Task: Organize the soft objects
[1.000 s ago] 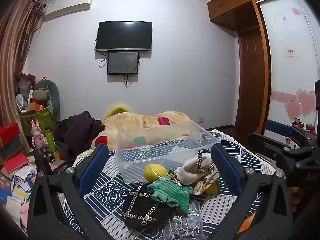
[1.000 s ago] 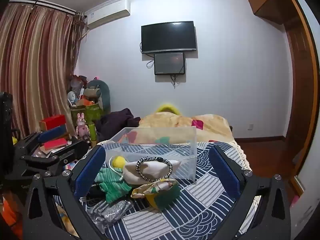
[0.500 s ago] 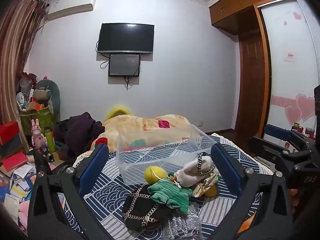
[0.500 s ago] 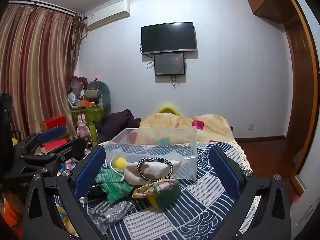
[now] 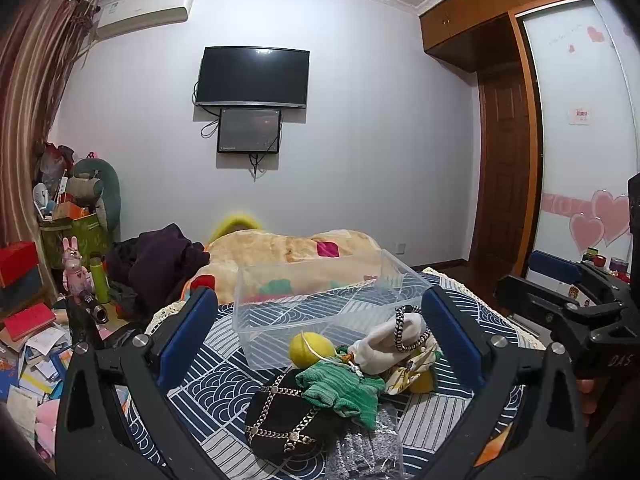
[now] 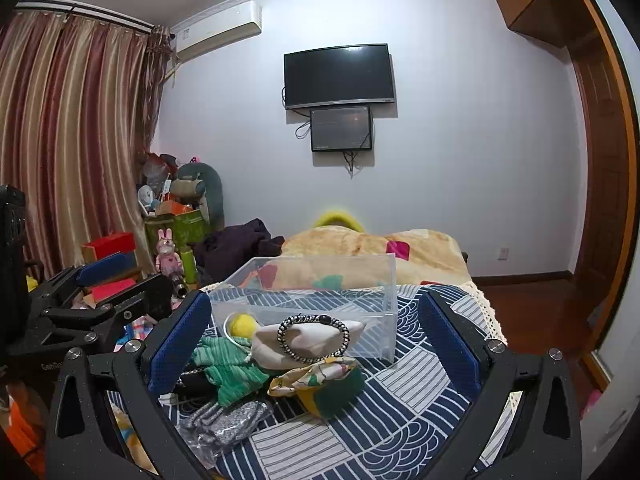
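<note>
Both the left claw (image 5: 320, 340) and right claw (image 6: 316, 344) gape wide, holding nothing. The soft pile (image 6: 256, 364) lies on the patterned bench (image 6: 400, 392), just before the clear bin (image 6: 320, 292).

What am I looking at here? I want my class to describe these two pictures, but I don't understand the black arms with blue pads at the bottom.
Those are hand-held grabbing tools, not a robot: a person carries one in each hand, and a wide-angle camera on each looks forward along its two fingers. One picture comes from the left claw, the other from the right claw. Both are wide open and hold nothing.

On the patterned blue cloth stands an empty clear plastic box. In front of it lies a pile: a yellow ball, a green knitted piece, a cream pouch with a beaded bracelet around it, a black chain-trimmed bag and grey sparkly fabric. Nothing is in the box yet.
</note>
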{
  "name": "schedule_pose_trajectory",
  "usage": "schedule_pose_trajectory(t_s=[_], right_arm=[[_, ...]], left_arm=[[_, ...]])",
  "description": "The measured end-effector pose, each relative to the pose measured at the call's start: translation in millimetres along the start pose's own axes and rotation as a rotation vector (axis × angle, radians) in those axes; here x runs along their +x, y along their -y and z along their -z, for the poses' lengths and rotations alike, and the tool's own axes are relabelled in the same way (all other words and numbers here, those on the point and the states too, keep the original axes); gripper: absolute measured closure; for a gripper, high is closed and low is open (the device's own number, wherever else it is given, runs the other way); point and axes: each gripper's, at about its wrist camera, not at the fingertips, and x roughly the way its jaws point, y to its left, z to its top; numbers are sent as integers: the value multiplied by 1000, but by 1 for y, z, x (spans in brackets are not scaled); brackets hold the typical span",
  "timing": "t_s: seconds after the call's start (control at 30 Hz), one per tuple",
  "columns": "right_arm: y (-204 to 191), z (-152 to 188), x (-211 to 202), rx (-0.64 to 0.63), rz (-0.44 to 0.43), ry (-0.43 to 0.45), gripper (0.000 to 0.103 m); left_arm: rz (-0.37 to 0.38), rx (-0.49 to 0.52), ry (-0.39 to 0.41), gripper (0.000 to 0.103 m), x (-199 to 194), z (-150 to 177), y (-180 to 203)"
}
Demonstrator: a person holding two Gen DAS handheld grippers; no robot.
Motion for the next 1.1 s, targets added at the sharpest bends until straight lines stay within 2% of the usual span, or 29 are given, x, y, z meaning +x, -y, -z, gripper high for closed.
schedule_pose_trajectory(t_s=[1.1], right_arm=[[-3,-1,0,-2,-1,5,0]], left_arm=[[4,7,22,0,-8,-2,3]])
